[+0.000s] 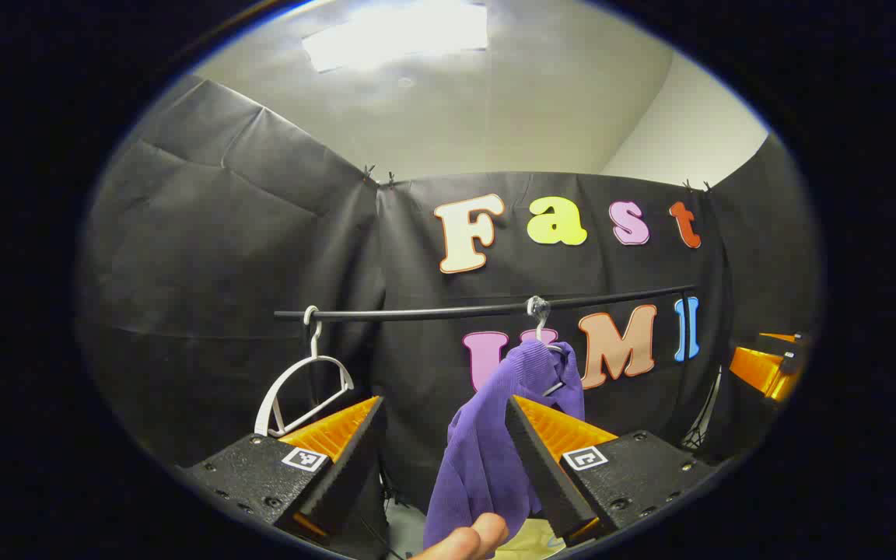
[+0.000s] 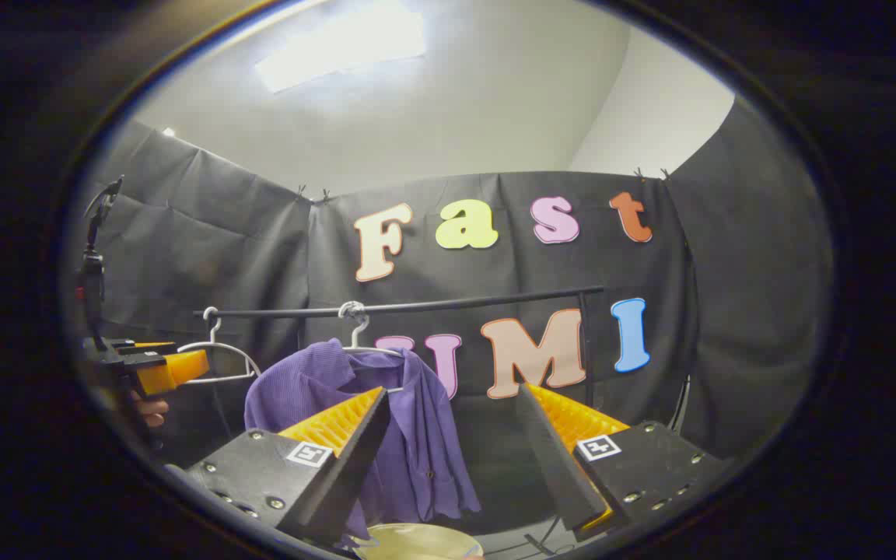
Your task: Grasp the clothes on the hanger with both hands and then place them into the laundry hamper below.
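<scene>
A purple shirt hangs on a white hanger from a black rail. In the left gripper view my left gripper is open, and the shirt hangs beyond the gap, partly hidden by the right-hand finger. In the right gripper view the shirt hangs behind the left-hand finger of my open right gripper, which holds nothing. The pale round rim of the hamper sits below the shirt. My left gripper, held by a hand, is at the far left. The right gripper is at the far right edge.
An empty white hanger hangs on the rail's left end, left of the shirt; in the right gripper view this hanger is just beside the left gripper. A fingertip pokes in at the bottom. A rail stand post rises on the right.
</scene>
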`<state>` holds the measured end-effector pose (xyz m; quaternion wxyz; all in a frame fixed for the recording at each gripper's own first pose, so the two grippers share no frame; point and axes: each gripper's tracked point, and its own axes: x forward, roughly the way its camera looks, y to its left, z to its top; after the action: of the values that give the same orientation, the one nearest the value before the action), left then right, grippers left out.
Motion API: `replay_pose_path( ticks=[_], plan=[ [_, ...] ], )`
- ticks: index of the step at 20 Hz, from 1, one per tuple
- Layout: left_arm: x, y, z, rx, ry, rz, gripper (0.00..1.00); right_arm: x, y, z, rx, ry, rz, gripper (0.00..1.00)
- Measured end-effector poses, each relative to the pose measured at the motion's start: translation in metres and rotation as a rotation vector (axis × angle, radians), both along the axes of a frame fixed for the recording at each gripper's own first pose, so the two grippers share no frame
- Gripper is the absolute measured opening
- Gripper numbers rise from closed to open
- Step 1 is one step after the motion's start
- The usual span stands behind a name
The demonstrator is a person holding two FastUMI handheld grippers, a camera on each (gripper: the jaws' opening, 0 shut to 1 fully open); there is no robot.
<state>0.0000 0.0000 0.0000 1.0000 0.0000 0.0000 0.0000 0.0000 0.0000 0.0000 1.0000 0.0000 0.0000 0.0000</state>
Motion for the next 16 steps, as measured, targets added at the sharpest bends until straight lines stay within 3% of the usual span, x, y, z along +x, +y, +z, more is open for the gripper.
replay_pose_path(
  ticks=[1, 10, 16],
  plan=[
    [0.0, -0.001, -0.002, -0.001, 0.002, -0.003, 0.91, 0.002, -0.002, -0.001, 0.0, -0.001, 0.002, 1.0],
    [0.001, -0.03, -0.017, -0.036, 0.0, -0.067, 0.91, 0.031, 0.004, -0.039, -0.003, 0.017, 0.026, 0.98],
    [0.01, -0.066, -0.051, -0.038, 0.016, -0.027, 0.91, 0.075, 0.011, -0.084, -0.014, 0.074, 0.044, 0.99]
  ],
)
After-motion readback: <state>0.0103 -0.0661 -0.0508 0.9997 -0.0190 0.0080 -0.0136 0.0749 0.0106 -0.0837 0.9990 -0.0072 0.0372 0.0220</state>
